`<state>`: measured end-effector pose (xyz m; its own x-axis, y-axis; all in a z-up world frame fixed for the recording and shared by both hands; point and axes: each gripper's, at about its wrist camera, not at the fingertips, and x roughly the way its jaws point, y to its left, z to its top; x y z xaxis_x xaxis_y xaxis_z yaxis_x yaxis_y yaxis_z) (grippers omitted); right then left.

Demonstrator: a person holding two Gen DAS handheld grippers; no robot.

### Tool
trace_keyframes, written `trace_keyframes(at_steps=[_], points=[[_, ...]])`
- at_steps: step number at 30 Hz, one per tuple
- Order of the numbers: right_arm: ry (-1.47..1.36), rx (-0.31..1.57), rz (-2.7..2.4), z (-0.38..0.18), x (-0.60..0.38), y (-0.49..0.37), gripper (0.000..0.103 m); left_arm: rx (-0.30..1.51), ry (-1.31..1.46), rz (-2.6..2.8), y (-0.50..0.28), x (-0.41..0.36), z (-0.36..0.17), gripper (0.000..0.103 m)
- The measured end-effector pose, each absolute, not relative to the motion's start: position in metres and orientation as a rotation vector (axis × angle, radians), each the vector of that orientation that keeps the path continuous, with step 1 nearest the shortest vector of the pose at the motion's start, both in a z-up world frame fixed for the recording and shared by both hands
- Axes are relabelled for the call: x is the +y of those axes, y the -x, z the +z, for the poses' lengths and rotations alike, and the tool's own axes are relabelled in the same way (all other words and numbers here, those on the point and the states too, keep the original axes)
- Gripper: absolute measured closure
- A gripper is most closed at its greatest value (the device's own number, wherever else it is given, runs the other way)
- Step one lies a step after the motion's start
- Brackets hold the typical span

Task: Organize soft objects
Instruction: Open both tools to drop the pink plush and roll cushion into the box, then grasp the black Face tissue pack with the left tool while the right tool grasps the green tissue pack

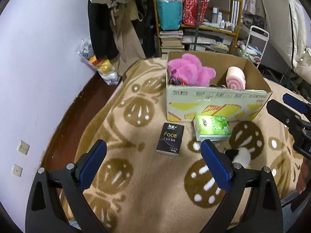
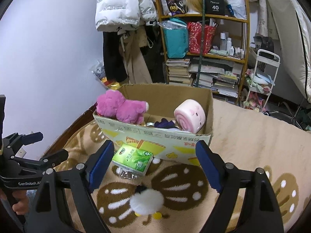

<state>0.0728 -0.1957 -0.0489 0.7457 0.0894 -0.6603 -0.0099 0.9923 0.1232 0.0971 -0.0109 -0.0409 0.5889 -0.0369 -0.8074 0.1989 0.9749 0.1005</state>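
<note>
An open cardboard box [image 1: 215, 104] [image 2: 155, 137] stands on the patterned blanket. In it lie a pink plush bear [image 1: 191, 70] [image 2: 122, 106] and a pink roll-shaped plush [image 1: 236, 77] [image 2: 191, 117]. A green tissue pack [image 1: 211, 127] [image 2: 134, 159] leans at the box front. A black "Face" tissue pack [image 1: 170, 137] lies left of it. A small white plush with a black head [image 1: 241, 155] [image 2: 145, 201] lies on the blanket. My left gripper [image 1: 153, 163] is open and empty above the blanket. My right gripper [image 2: 155, 167] is open and empty, just above the white plush.
A beige and brown blanket [image 1: 147, 190] covers the bed. A lilac wall [image 1: 38, 58] and dark wood edge run along the left. A crowded shelf [image 1: 198, 19], hanging coats [image 1: 108, 19] and a white cart [image 1: 256, 42] stand behind the box.
</note>
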Motion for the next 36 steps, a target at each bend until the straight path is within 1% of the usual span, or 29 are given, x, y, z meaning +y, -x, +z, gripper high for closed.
trace_keyframes(at_steps=[4,12,28,36], points=[[-0.121,0.742,0.036,-0.057,-0.192,-0.078,0.013,0.975,-0.149,-0.154,-0.103,-0.010,-0.047,0.007],[-0.127,0.787,0.041,-0.074,-0.190,-0.094,0.013,1.014,-0.204,-0.138,-0.114,-0.016,-0.066,0.007],[-0.231,0.883,0.138,-0.095,-0.173,-0.115,0.013,1.044,-0.237,-0.138,-0.141,-0.014,-0.102,0.007],[-0.233,0.949,0.141,-0.117,-0.167,-0.133,0.013,1.081,-0.218,-0.168,-0.155,-0.018,-0.122,0.007]])
